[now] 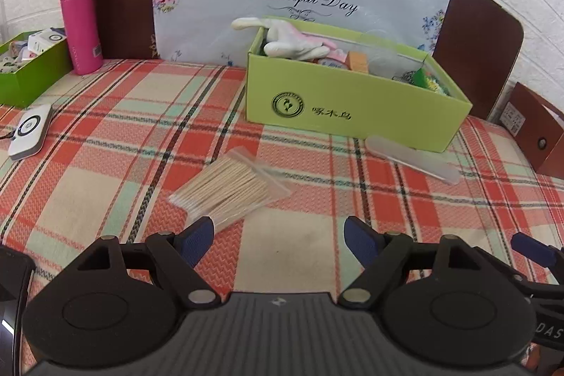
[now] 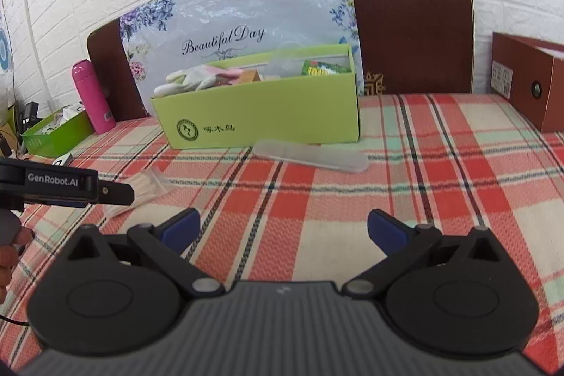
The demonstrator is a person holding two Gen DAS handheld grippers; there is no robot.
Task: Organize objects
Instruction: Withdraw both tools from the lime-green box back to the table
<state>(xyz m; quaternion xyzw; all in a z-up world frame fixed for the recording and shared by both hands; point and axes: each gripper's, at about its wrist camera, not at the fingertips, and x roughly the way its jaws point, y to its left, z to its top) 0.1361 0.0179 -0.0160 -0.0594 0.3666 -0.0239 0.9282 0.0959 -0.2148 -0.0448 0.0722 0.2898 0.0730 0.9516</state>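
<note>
One clear packet of cotton swabs point(image 1: 231, 191) lies flat on the plaid-covered surface point(image 1: 105, 164), just ahead of your left tongs point(image 1: 278, 240) and nearest their left finger; nothing touches it. One translucent flat case point(image 1: 414, 157) lies just in front of the light green box point(image 1: 352, 104), close to its front wall. That box is open and holds one white glove point(image 1: 292, 44) draped over its left rim, plus several small items too jumbled to count. Your left tongs stand wide apart with nothing between them. Your right tongs point(image 2: 283, 233) stand apart too, empty, over bare cloth.

Outward: one pink bottle point(image 1: 81, 23) upright at far left, one darker green box point(image 1: 28, 73) beside it, one white device point(image 1: 30, 133) flat near that box, one brown box point(image 2: 528, 83) at far right. Green boxes counted: two.
</note>
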